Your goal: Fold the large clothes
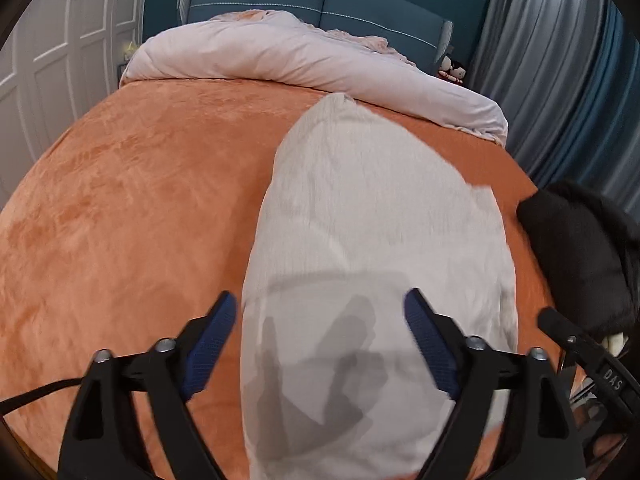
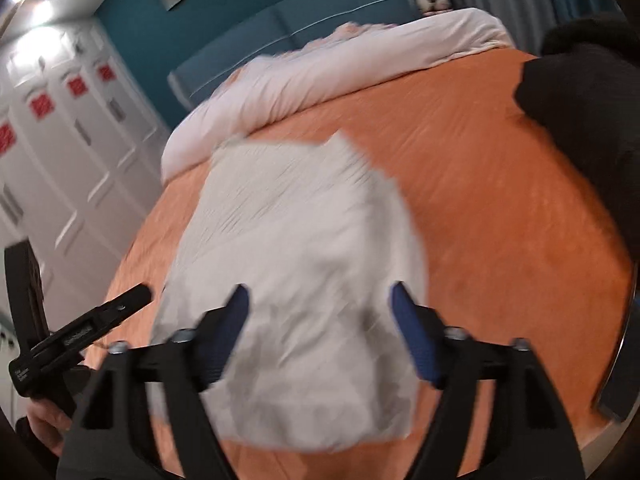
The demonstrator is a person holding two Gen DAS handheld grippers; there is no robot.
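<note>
The left gripper point(image 1: 320, 312) hangs over the near end of the white garment point(image 1: 372, 240) with its blue pads spread wide, holding nothing; its shadow falls on the cloth below. The right gripper point(image 2: 320, 304) is likewise spread apart and empty above the same garment point(image 2: 296, 264), and the left tool's black finger point(image 2: 92, 320) shows at the edge of the right wrist view, so the two tools sit near each other at the near edge.

The garment lies on the orange bedspread point(image 1: 132, 200) as a long, narrow band running away from the grippers toward the rolled pale duvet point(image 1: 304, 64) at the head of the bed. It appears already folded lengthwise, though the right wrist view is motion-blurred and the layers cannot be counted. A dark garment point(image 1: 576, 248) lies apart on the bed's right edge.

The step in hand seems to fall between folds: long sides in, cross fold still to do. The next move calls for each gripper to close on a near corner, catching all layers together, and carry that end over the far end, keeping the edges square.
</note>
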